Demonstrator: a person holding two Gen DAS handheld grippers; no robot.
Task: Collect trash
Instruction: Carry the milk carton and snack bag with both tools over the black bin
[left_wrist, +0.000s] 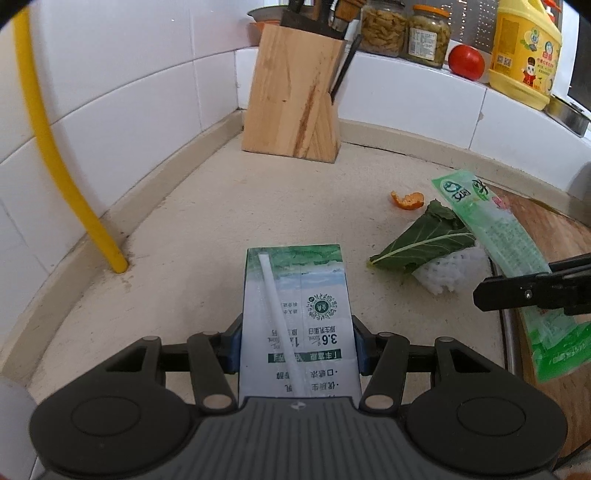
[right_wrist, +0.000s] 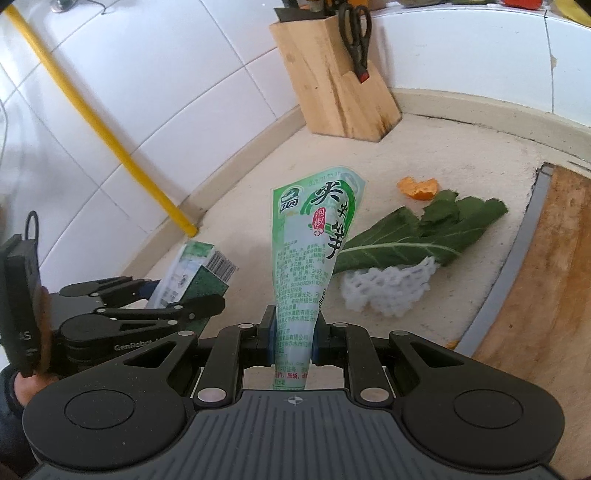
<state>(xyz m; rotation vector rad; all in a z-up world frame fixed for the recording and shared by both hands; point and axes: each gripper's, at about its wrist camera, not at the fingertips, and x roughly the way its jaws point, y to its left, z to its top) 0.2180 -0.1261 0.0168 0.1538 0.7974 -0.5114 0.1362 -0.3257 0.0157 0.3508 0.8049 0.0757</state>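
Left wrist view: left gripper (left_wrist: 297, 349) pinching milk carton (left_wrist: 295, 314), long axis straight ahead along the fingers. Ahead and right on the counter (left_wrist: 207, 221): orange peel (left_wrist: 407, 200), green leaf (left_wrist: 424, 238), foam net (left_wrist: 448, 271).

Right wrist view: right gripper (right_wrist: 293, 338) clamped on green snack wrapper (right_wrist: 310, 243), standing up ahead. Leaf, net and peel ahead-right, nearer this claw; knife block (right_wrist: 332, 81) far beyond, nothing in the way.

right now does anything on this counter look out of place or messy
Yes: scraps lie loose on the counter beside the cutting board: an orange peel, a torn green leaf and white foam netting partly under it. Nothing looks spilled.
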